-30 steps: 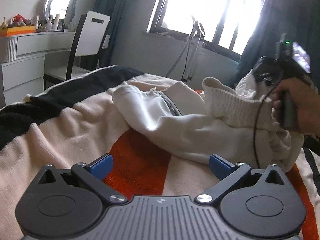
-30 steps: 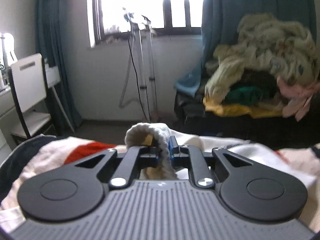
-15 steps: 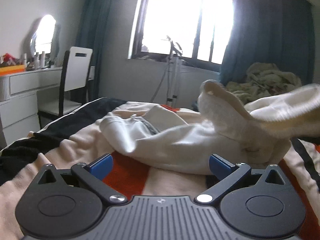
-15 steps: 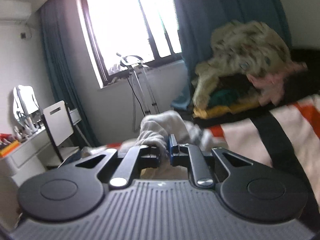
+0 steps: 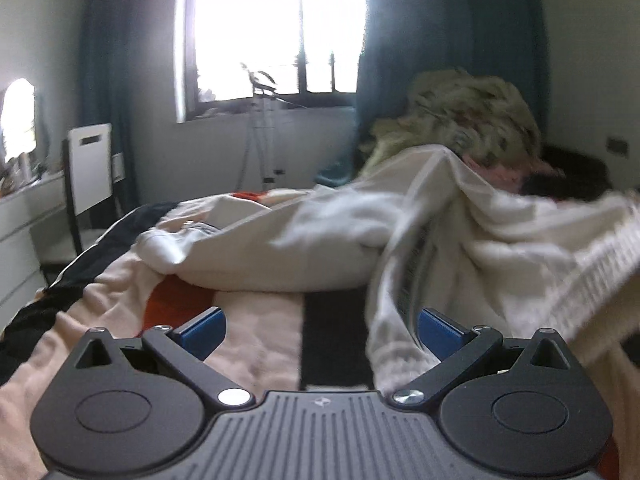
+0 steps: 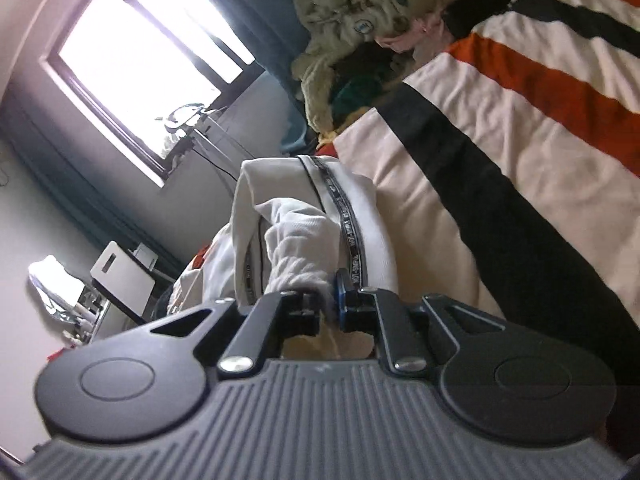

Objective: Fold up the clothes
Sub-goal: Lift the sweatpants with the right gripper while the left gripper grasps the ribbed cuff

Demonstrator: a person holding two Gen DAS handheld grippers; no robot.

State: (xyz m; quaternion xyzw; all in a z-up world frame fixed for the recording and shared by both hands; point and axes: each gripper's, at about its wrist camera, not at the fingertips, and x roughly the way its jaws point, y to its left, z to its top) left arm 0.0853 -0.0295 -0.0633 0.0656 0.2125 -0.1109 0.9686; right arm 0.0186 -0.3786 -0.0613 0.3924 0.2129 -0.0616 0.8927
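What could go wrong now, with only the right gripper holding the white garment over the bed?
1. The right gripper pinches only a bunched ribbed edge of the white garment, so that edge may slip out.
2. The left gripper is open and empty; part of the garment hangs by one of its fingers and might snag.
3. Most of the garment lies crumpled on the striped blanket, so dragging could twist it more.

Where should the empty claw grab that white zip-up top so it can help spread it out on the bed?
Best guess: the ribbed hem of the cream hoodie, the hanging part just ahead of the open left claw. It drapes free of the striped blanket, so both fingers can slide around it straight ahead. The right claw already pinches another bunched edge, so this grip would let the two spread the fabric.
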